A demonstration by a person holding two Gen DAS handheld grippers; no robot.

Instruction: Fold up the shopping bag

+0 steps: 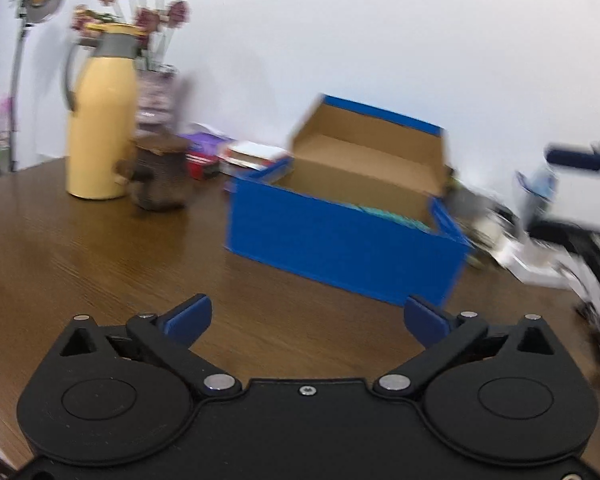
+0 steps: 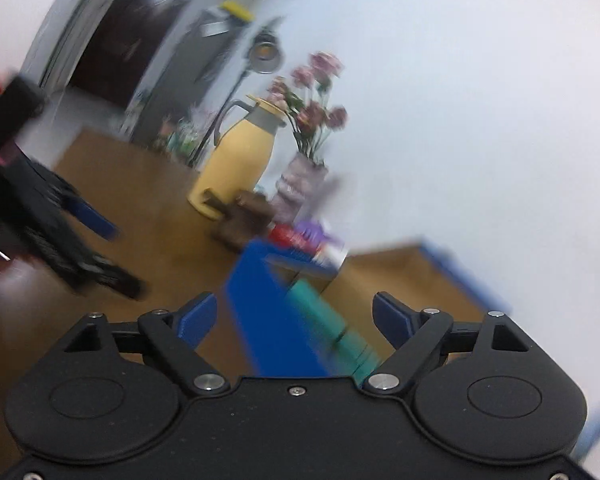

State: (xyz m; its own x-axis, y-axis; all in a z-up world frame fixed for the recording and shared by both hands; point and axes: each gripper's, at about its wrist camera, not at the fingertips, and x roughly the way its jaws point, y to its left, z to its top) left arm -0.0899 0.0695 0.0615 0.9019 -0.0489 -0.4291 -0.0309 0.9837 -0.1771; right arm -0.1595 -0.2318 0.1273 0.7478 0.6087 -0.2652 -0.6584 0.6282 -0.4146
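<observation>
1. Blue cardboard box point(image 1: 340, 256) sits open on a brown wood-grain counter point(image 1: 100, 248), its lid flap tipped back toward the white wall.
2. Inside the box, something teal shows over the rim. This teal bundle point(image 2: 328, 320) is probably the shopping bag, though blur keeps me from being sure. It lies in the box, not yet lifted out.
3. The left gripper point(image 1: 306, 318) hangs low over bare counter, just in front of the box. Its jaws are spread wide and hold nothing.
4. The right gripper point(image 2: 294, 316) is tilted over the near corner of the box, jaws also spread wide and empty, with the teal bundle lying between and beyond the blue fingertips. It looks placed to reach in for the bag.
5. Behind the box, well apart from it, stand a yellow jug point(image 1: 100, 136) with a grey collar, a dark brown pot point(image 1: 160, 176) just beside it, and pink flowers point(image 1: 140, 0) in a vase.
6. Only the left view shows the whole box front, with the right gripper as a dark blur at the far right edge.
7. Only the right view looks down into the box, and it also shows a dark doorway point(image 2: 128, 40) and the left gripper at its left edge.
8. Both views are smeared, so small details are unclear.
</observation>
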